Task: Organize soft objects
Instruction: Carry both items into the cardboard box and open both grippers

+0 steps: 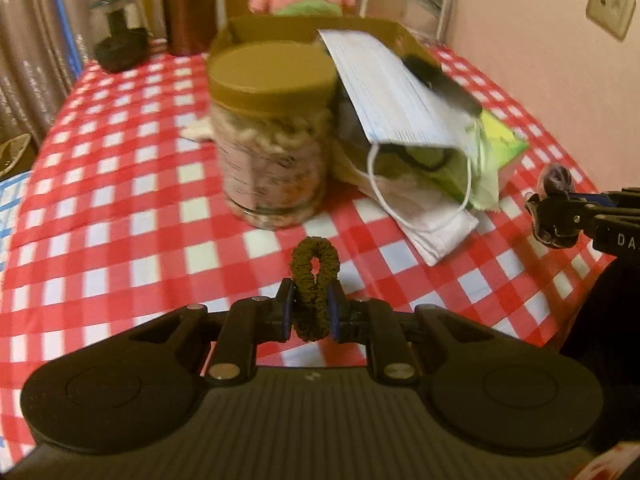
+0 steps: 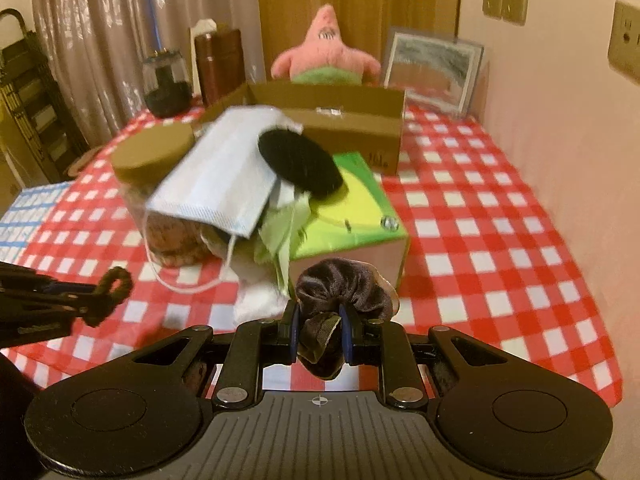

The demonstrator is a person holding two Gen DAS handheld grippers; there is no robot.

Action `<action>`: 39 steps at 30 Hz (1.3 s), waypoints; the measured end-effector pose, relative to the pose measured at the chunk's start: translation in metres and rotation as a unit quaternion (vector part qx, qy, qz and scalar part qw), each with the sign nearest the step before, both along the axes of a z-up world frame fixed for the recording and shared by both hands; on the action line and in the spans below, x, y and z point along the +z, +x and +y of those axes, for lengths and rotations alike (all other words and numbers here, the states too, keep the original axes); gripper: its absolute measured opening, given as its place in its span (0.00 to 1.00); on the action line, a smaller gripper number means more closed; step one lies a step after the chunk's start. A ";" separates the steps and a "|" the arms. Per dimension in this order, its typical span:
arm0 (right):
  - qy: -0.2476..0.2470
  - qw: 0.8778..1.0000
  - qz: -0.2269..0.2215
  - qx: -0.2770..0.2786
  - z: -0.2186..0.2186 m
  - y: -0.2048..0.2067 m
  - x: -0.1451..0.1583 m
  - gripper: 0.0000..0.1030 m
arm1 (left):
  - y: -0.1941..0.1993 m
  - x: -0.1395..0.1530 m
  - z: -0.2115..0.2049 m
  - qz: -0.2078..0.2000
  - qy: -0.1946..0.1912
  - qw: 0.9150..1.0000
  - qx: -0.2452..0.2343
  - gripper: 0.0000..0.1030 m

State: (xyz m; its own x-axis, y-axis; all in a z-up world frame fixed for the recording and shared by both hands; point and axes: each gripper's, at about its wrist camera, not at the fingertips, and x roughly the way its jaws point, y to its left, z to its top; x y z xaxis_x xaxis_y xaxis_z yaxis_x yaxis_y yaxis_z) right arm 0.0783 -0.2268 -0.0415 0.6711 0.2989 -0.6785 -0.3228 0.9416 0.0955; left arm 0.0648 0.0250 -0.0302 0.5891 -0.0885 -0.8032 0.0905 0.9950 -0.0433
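My left gripper is shut on a thin olive-brown hair tie, held above the checked tablecloth; the same hair tie shows at the left of the right wrist view. My right gripper is shut on a dark velvet scrunchie, and that scrunchie appears at the right edge of the left wrist view. Ahead, a pale blue face mask lies draped over a jar and a tissue box, with a black round pad on it. An open cardboard box stands behind them.
A brown-lidded jar stands mid-table beside a green tissue box. At the far end are a pink plush star, brown flasks, a dark glass jar and a framed picture. A wall runs along the right.
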 end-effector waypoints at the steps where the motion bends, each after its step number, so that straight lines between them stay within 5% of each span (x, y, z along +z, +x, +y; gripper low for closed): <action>1: 0.001 1.000 -0.006 0.001 -0.001 -0.001 0.005 0.20 | -0.002 0.006 0.002 -0.005 0.001 1.000 0.003 0.15; 10: 0.008 0.998 -0.058 0.010 -0.013 0.012 0.053 0.20 | 0.009 0.063 0.005 -0.054 -0.021 0.998 0.006 0.15; 20: 0.017 0.997 -0.068 0.036 -0.022 0.078 0.080 0.20 | 0.079 0.109 -0.006 -0.085 -0.035 0.996 -0.013 0.15; 39: 0.033 0.997 -0.023 0.069 0.001 0.262 0.063 0.20 | 0.279 0.093 0.005 -0.055 -0.033 0.997 -0.030 0.15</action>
State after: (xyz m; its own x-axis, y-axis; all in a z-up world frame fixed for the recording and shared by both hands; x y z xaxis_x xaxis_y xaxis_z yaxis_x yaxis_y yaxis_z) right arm 0.3407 -0.2254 0.0213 0.6512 0.4335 -0.6230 -0.4536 0.8804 0.1384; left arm 0.3435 0.0302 0.0630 0.6654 -0.1772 -0.7252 0.1579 0.9828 -0.0953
